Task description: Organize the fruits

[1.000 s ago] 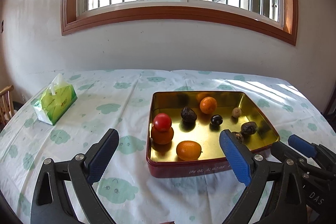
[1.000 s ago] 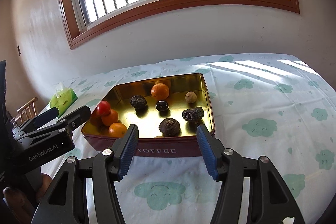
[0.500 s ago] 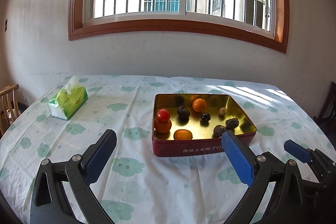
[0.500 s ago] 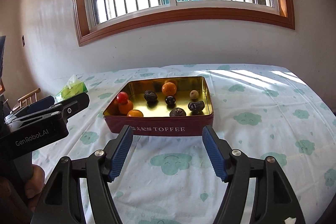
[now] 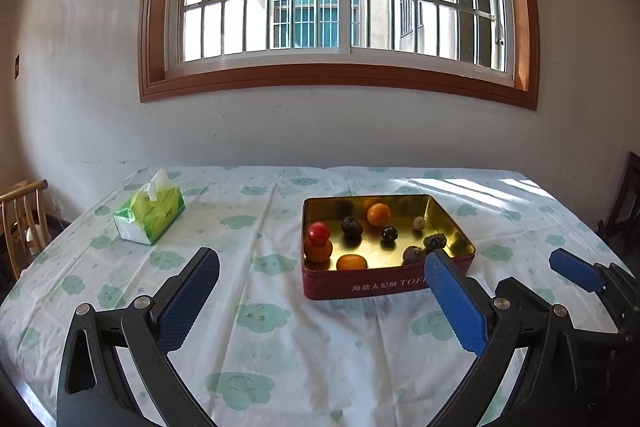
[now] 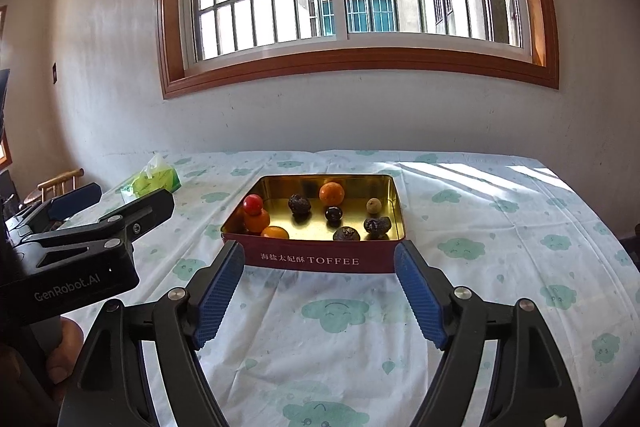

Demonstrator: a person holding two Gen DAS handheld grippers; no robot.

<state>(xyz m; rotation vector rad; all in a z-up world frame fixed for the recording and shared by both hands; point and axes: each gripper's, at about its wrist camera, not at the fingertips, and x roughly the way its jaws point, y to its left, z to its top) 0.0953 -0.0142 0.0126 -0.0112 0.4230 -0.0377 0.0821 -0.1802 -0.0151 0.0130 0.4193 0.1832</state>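
A red toffee tin (image 5: 384, 285) with a gold inside stands on the cloud-print tablecloth. It holds a red tomato (image 5: 319, 233) resting on an orange (image 5: 318, 251), two more oranges, several dark wrinkled fruits (image 6: 299, 204), a dark berry (image 5: 389, 234) and a pale small fruit (image 6: 374, 205). My left gripper (image 5: 321, 257) hovers short of the tin, jaws opening, nothing between them. My right gripper (image 6: 320, 249) is also back from the tin (image 6: 312, 261), jaws opening and empty. The left gripper's body (image 6: 100, 211) shows at the left of the right wrist view.
A green tissue pack (image 5: 150, 213) lies at the table's far left. A wooden chair (image 5: 22, 219) stands beyond the left edge and a dark chair (image 5: 628, 203) at the right. The wall and a barred window are behind the table.
Both grippers have drawn back and risen from the tin, which now looks smaller and farther off. The right jaws have spread visibly wider; the left a little.
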